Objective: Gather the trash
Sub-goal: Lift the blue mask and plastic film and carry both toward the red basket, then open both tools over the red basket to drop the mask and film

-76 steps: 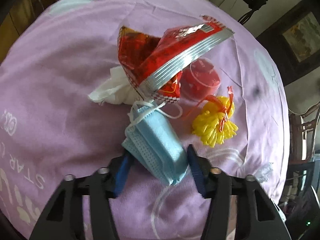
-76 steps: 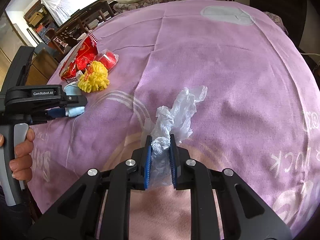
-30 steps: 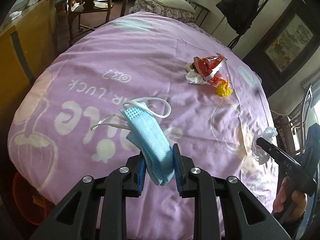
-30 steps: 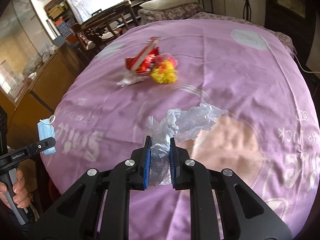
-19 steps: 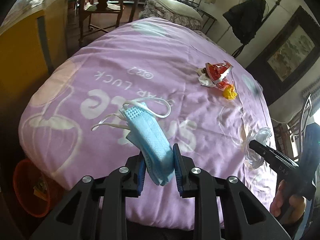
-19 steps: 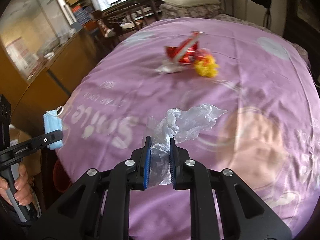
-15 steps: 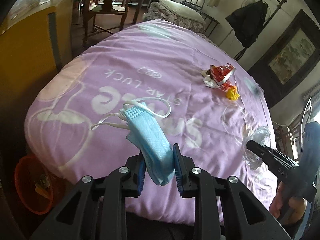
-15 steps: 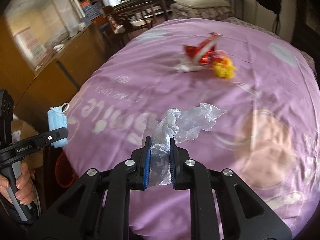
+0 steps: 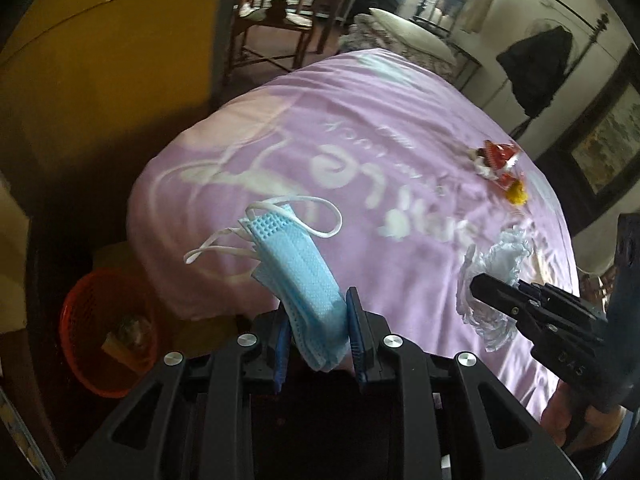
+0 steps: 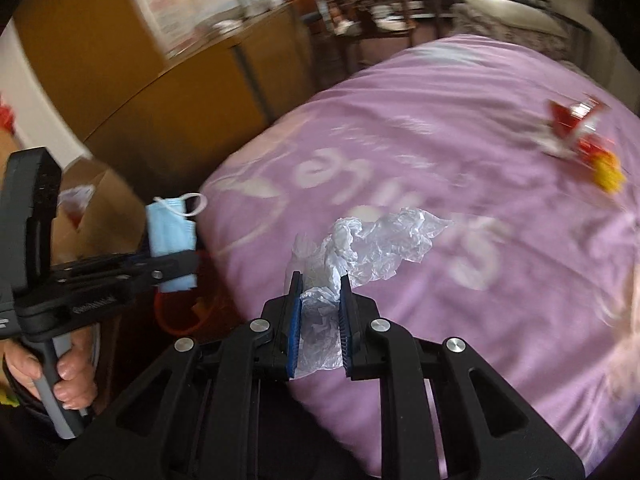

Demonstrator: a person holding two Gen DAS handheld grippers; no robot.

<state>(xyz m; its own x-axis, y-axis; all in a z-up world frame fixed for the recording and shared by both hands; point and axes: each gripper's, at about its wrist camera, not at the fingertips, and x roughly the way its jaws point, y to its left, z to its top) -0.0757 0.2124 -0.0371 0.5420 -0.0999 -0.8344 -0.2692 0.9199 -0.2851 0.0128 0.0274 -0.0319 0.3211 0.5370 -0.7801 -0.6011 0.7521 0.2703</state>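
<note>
Left claw (image 9: 316, 320) clenched on blue face mask (image 9: 298, 276), up in the air past the edge of purple table cloth (image 9: 360, 128). Right claw (image 10: 320, 304) squeezing crinkly clear plastic (image 10: 376, 248), also off the cloth. Down low at left, red basket (image 9: 100, 320). Far back on the cloth, red wrapper (image 9: 498, 158) beside yellow bit (image 9: 518, 194).

A lilac printed cloth (image 9: 360, 128) covers the table, bearing a red wrapper (image 9: 498, 156) and yellow bundle (image 9: 518, 194)

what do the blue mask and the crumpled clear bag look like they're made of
Blue mask: likely soft nonwoven fabric, matte, with a dimpled weave and white elastic loops.
Crumpled clear bag: looks like thin plastic film, translucent and glossy, holding sharp wrinkles.
</note>
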